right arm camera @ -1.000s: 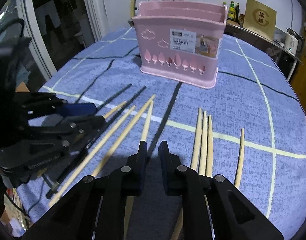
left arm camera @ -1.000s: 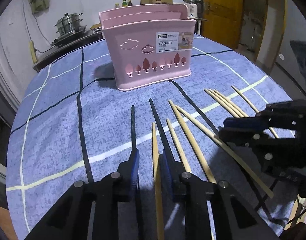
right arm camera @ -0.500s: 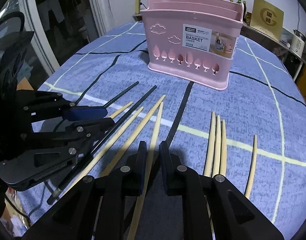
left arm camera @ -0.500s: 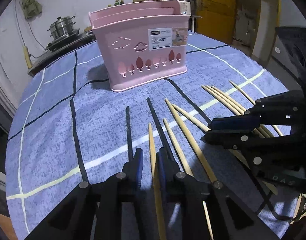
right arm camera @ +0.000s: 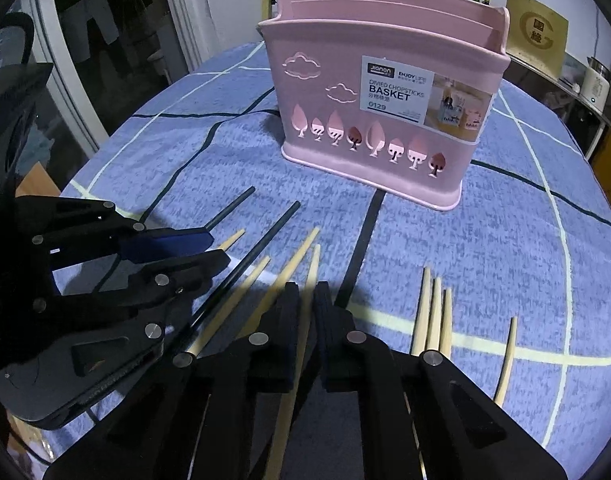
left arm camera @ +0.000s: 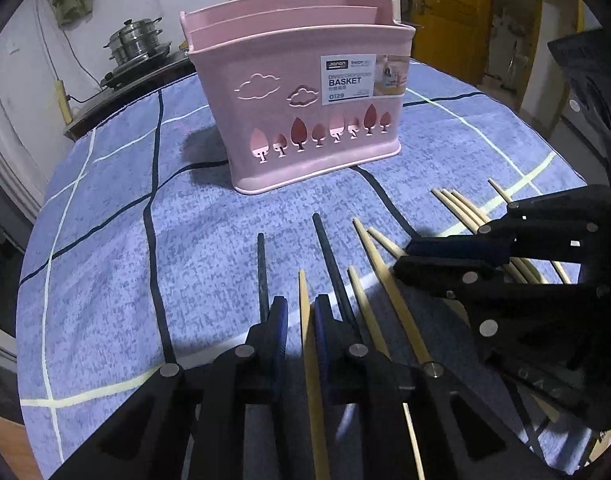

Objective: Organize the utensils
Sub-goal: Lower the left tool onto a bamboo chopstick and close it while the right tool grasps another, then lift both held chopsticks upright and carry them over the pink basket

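Observation:
A pink chopsticks basket (left arm camera: 305,116) stands upright on the blue checked tablecloth; it also shows in the right wrist view (right arm camera: 381,104). Several bamboo chopsticks and two black chopsticks (left arm camera: 329,256) lie flat in front of it. My left gripper (left arm camera: 299,306) is low over the cloth with one bamboo chopstick (left arm camera: 311,360) lying between its narrowly parted fingers. My right gripper (right arm camera: 306,292) likewise straddles another bamboo chopstick (right arm camera: 301,340). Whether either pinches its stick is unclear. Each gripper shows in the other's view, the right one (left arm camera: 401,258) and the left one (right arm camera: 217,248).
Three bamboo chopsticks (right arm camera: 433,316) lie together at the right, with a single curved one (right arm camera: 507,356) beyond. A counter with steel pots (left arm camera: 135,46) runs behind the table. A yellow door (left arm camera: 457,12) is at the back right.
Both grippers have moved forward toward the basket, which now looks larger. The right gripper shifted left so a bamboo chopstick now lies between its fingers.

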Tool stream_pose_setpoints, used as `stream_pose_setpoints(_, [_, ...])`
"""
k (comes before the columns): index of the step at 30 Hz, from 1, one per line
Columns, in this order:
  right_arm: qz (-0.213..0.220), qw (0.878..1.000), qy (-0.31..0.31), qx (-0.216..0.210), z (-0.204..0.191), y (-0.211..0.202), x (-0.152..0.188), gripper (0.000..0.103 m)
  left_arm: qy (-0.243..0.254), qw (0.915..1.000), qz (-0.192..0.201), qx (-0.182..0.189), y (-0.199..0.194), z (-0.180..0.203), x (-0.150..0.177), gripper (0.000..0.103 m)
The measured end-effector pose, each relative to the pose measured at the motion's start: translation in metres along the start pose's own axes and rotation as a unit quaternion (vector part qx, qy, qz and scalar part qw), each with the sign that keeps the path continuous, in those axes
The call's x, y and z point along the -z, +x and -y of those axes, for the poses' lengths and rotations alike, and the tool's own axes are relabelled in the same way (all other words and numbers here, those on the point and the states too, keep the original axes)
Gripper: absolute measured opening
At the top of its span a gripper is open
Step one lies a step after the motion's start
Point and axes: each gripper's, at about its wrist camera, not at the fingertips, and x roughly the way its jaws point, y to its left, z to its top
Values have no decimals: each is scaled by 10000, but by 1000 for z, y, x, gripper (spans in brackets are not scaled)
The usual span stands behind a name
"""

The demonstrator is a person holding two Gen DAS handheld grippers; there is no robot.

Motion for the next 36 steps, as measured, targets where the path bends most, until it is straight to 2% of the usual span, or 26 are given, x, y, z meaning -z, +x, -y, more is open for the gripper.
stream_pose_setpoints(3, [-12,9999,75,-76,3,-1,0,6,13,10000,-35,34,1,3,-2,5])
stream_pose_setpoints(9, [195,9995,143,-210,8,-21,-1,6,-81,9999,84,116,-8,5,-5,5])
stream_pose_setpoints(16, [613,9974,217,-323,15,-59,-13,6,-221,9980,570,155,-51,-2,-18,5])
stream_pose_setpoints(24, [1146,9927,168,-350,12,-106,-25,6,-390,9920,1190,148,-109,-14,-35,5])
stream_pose_setpoints(31, [1530,9877,142,-283,11,-137,-30,6,-498,9862,1576,134,-147,-22,-39,5])
stream_pose_setpoints(36, [1671,9856,125,-245,10,-146,-33,6,-526,9838,1705,164,-159,-22,-45,5])
